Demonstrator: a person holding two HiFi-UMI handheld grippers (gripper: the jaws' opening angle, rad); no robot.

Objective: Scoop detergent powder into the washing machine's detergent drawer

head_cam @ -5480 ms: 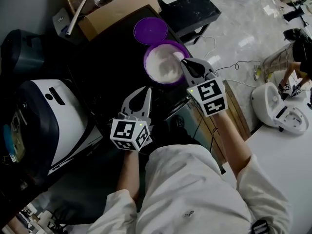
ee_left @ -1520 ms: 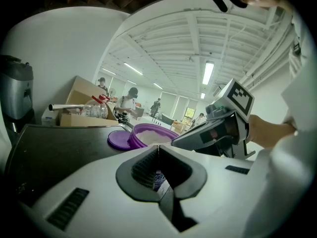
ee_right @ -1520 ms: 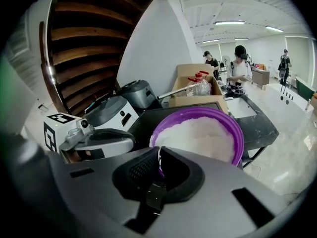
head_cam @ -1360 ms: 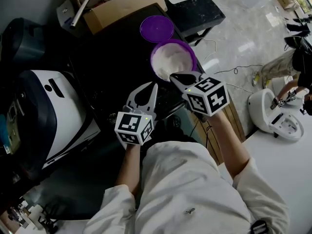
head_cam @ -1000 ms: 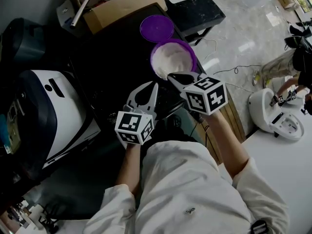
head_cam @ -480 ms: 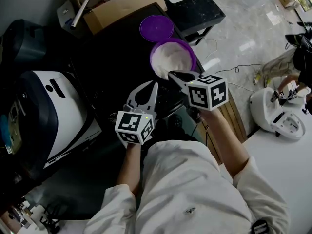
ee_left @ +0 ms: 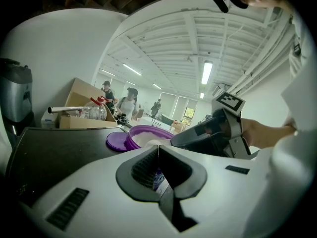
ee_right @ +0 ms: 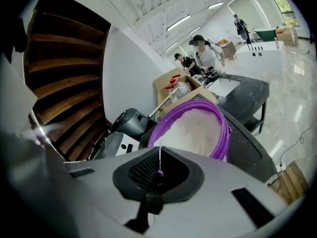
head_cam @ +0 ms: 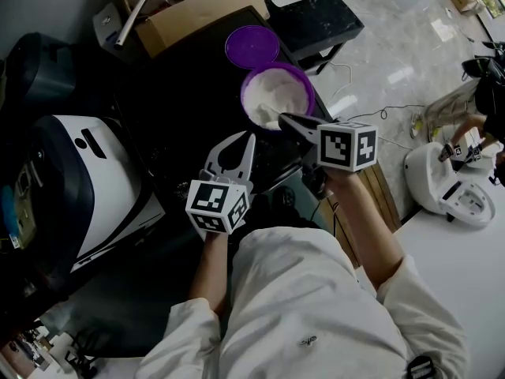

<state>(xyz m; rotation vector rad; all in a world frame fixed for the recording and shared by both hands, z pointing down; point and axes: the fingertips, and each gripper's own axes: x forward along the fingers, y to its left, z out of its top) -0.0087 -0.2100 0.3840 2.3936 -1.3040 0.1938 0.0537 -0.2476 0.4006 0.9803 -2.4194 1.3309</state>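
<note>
Head view gives us the purple tub [head_cam: 278,68] of detergent powder [head_cam: 276,97] at upper centre on the black table [head_cam: 181,109]. Its lid [head_cam: 252,46] lies just beyond, with a cardboard box [head_cam: 197,14] behind that. Our right tongs [head_cam: 282,118], closed tip to tip, reach the tub's near rim. Our left tongs [head_cam: 246,139], also closed, hang lower left, between the tub and the washing machine [head_cam: 87,172]. Left gripper view has the right tongs crossing the tub's right side.

Two claws [head_cam: 245,137] [head_cam: 283,118], one purple tub [head_cam: 306,88], one purple lid [head_cam: 252,46], one cardboard box [head_cam: 197,10], one washing machine [head_cam: 95,184]
</note>
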